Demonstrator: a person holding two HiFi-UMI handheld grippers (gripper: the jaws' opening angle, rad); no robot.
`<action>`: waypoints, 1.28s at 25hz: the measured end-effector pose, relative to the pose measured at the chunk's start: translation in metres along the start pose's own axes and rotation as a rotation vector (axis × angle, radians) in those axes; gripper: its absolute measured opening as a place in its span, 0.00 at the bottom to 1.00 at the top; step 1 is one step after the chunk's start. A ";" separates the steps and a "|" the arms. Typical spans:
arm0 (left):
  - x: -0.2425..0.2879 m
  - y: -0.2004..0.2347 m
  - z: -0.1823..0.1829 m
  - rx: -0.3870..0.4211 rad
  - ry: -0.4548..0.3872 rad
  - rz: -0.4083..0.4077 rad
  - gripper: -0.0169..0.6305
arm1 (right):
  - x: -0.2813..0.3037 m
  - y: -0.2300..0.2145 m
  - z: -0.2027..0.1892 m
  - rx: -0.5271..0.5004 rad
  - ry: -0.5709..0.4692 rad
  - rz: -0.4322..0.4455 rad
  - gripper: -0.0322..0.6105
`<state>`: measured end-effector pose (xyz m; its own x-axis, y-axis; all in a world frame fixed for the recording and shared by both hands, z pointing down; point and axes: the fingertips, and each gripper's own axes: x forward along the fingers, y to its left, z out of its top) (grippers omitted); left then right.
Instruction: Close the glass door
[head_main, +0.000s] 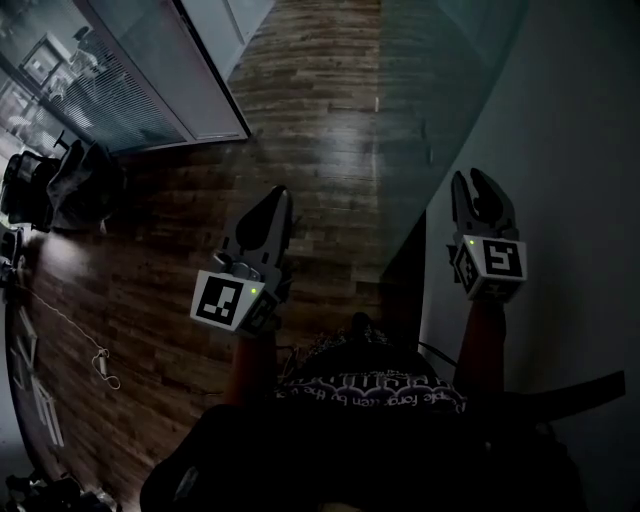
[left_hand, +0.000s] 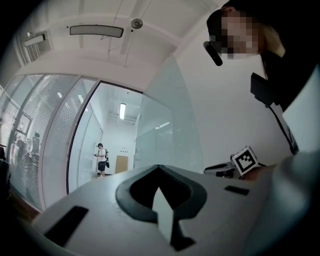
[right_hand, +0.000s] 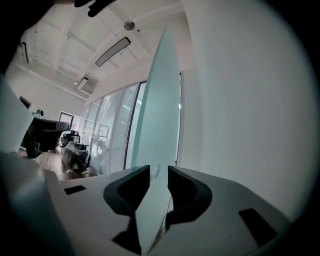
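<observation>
The frosted glass door (head_main: 440, 90) stands on the right, its leaf angled out from the white wall over the wood floor. In the right gripper view I see the glass door (right_hand: 157, 115) almost edge-on. My right gripper (right_hand: 158, 170) is open, and the pane's edge shows in the gap between the jaws without either pad pressing on it. From the head view, the right gripper (head_main: 478, 180) is held level beside the wall, close to the pane. My left gripper (head_main: 278, 195) hangs over the floor to the left, shut on nothing. In its own view the left gripper (left_hand: 159, 169) has the glass door (left_hand: 167, 125) ahead on the right.
A glass partition with blinds (head_main: 130, 80) runs along the upper left. Dark office chairs (head_main: 60, 180) stand below it. A thin cord (head_main: 100, 360) lies on the wood floor (head_main: 310, 120). The white wall (head_main: 570, 130) fills the right. A person (left_hand: 101, 159) stands far down the corridor.
</observation>
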<state>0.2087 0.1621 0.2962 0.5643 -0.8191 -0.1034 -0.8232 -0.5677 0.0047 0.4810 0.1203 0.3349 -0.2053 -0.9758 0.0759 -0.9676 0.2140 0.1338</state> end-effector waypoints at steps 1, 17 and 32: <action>0.004 0.002 -0.002 0.000 0.003 0.001 0.03 | 0.007 -0.001 -0.006 -0.004 0.025 0.030 0.20; 0.008 0.020 -0.013 0.005 0.028 0.043 0.03 | 0.048 0.004 -0.040 -0.102 0.133 0.259 0.27; 0.014 0.035 -0.003 0.029 0.031 0.095 0.03 | 0.062 0.033 -0.031 -0.092 0.101 0.371 0.24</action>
<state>0.1879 0.1310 0.2979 0.4845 -0.8718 -0.0730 -0.8745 -0.4847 -0.0156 0.4411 0.0686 0.3745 -0.5186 -0.8229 0.2322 -0.8124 0.5589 0.1662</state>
